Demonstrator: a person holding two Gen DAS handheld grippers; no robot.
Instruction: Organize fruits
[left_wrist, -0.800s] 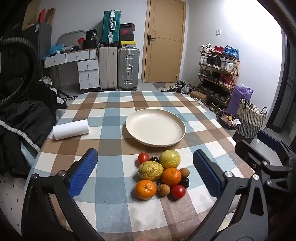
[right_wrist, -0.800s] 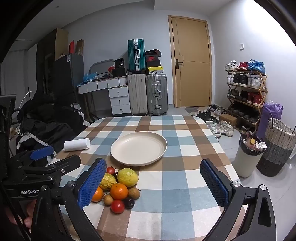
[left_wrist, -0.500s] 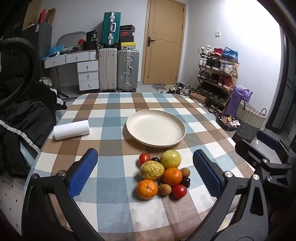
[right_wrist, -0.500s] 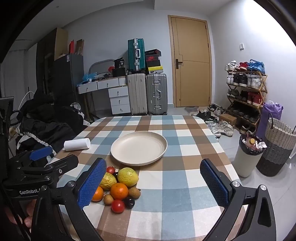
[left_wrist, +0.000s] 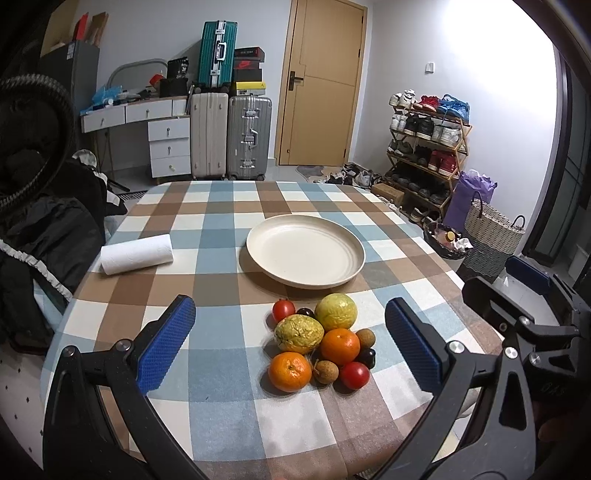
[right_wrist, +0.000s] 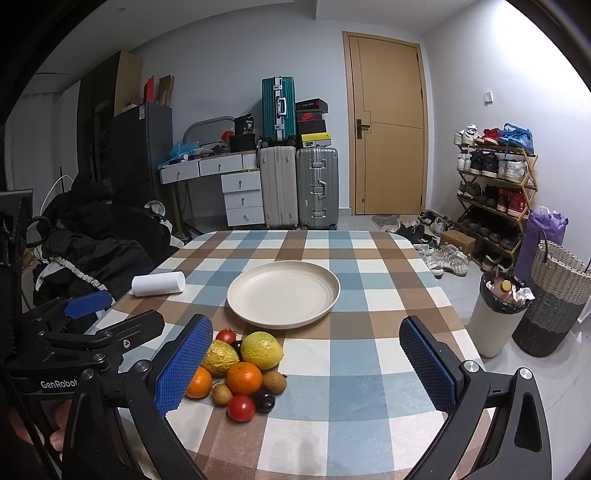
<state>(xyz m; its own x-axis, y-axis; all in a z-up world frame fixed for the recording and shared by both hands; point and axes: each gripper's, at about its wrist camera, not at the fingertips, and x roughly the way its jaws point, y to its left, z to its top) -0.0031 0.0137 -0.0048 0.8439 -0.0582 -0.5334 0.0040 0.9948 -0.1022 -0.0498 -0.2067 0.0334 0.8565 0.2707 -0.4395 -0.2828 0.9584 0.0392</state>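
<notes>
A pile of fruit (left_wrist: 317, 343) lies on the checked tablecloth (left_wrist: 221, 387) near the front edge. It holds two oranges (left_wrist: 290, 371), two knobbly yellow-green fruits (left_wrist: 336, 311), red tomatoes (left_wrist: 354, 374), brown longans and dark plums. Behind it sits an empty cream plate (left_wrist: 306, 251). My left gripper (left_wrist: 289, 310) hovers open in front of the pile, one blue pad on each side. My right gripper (right_wrist: 306, 323) is open too, right of the pile (right_wrist: 243, 369), with the plate (right_wrist: 283, 293) ahead of it.
A white paper roll (left_wrist: 137, 253) lies on the table's left side. Dark clothes (left_wrist: 48, 236) are heaped left of the table. On the floor to the right stand a white bin (right_wrist: 498, 321) and a woven basket (right_wrist: 557, 295).
Both views drift only slightly. The grippers stay open and the fruit has not moved.
</notes>
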